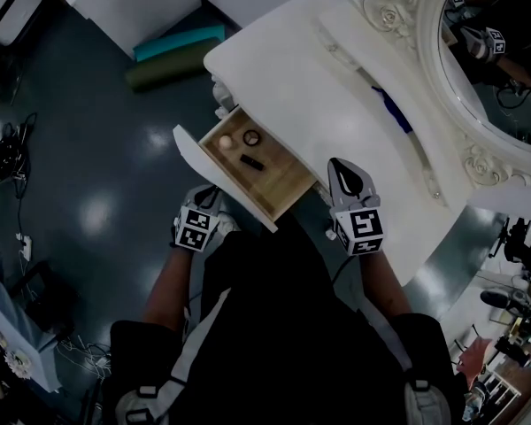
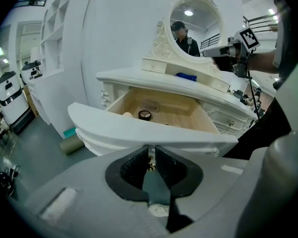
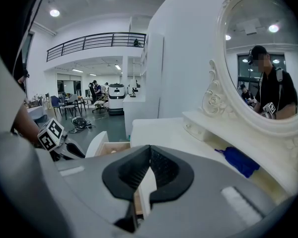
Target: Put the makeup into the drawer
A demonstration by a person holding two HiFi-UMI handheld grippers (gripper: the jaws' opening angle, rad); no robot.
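Wooden inside and pulled out from the white desk's (image 1: pixel 336 104) front edge, the drawer (image 1: pixel 279 182) is seen to hold a round makeup compact (image 1: pixel 251 137), a pale sponge (image 1: pixel 225 140) and a black tube (image 1: pixel 253 162). The left gripper (image 2: pixel 152 150) is closed narrowly on the small knob (image 2: pixel 149 166) under the drawer front. The right gripper (image 1: pixel 339 168), shut and empty, is held over the desk's front edge.

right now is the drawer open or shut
Open. The drawer is pulled out from the dressing table, showing a round compact, a dark stick and a pale ball inside.

black top (image 1: pixel 288 335) w/ pale grey shoulder straps (image 1: pixel 210 319).
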